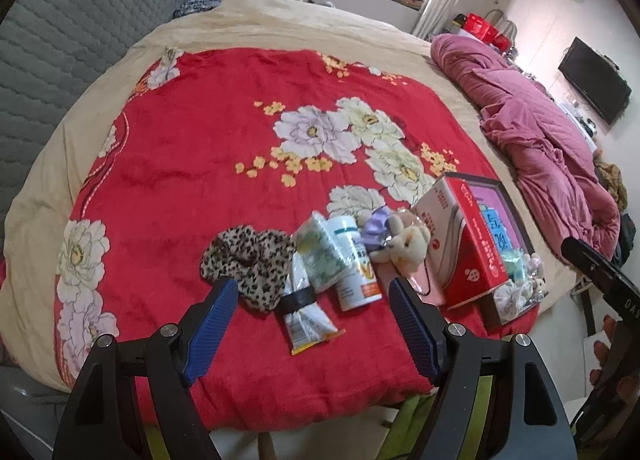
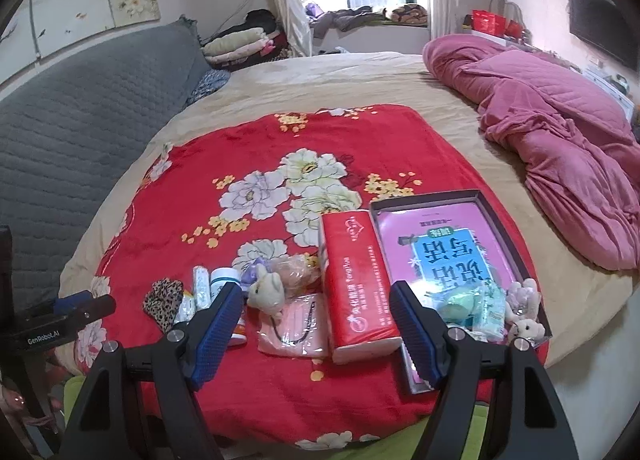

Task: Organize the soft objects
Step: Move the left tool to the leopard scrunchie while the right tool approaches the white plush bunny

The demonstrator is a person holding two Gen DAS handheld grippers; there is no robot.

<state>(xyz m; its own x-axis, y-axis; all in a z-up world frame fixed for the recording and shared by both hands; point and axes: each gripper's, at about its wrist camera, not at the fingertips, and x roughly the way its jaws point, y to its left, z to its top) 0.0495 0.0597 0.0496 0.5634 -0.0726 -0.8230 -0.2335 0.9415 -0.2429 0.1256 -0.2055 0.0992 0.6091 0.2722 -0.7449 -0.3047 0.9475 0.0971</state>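
Both my tools hang spread wide and empty over the red blanket (image 2: 248, 148) on the bed: my left tool (image 1: 312, 324) near the leopard scrunchie (image 1: 248, 260), my right tool (image 2: 316, 324) before the tissue pack (image 2: 356, 280), with the plush bear (image 2: 266, 292) beside it.

The left gripper (image 1: 310, 324) hangs level, its 2 blue-padded fingers (image 1: 212, 324) spread wide, gripping nothing. The right gripper (image 2: 316, 330) matches it.

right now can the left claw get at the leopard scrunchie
Probably yes: the left claw is open, and the leopard scrunchie lies uncovered on the red blanket just ahead of its left finger.
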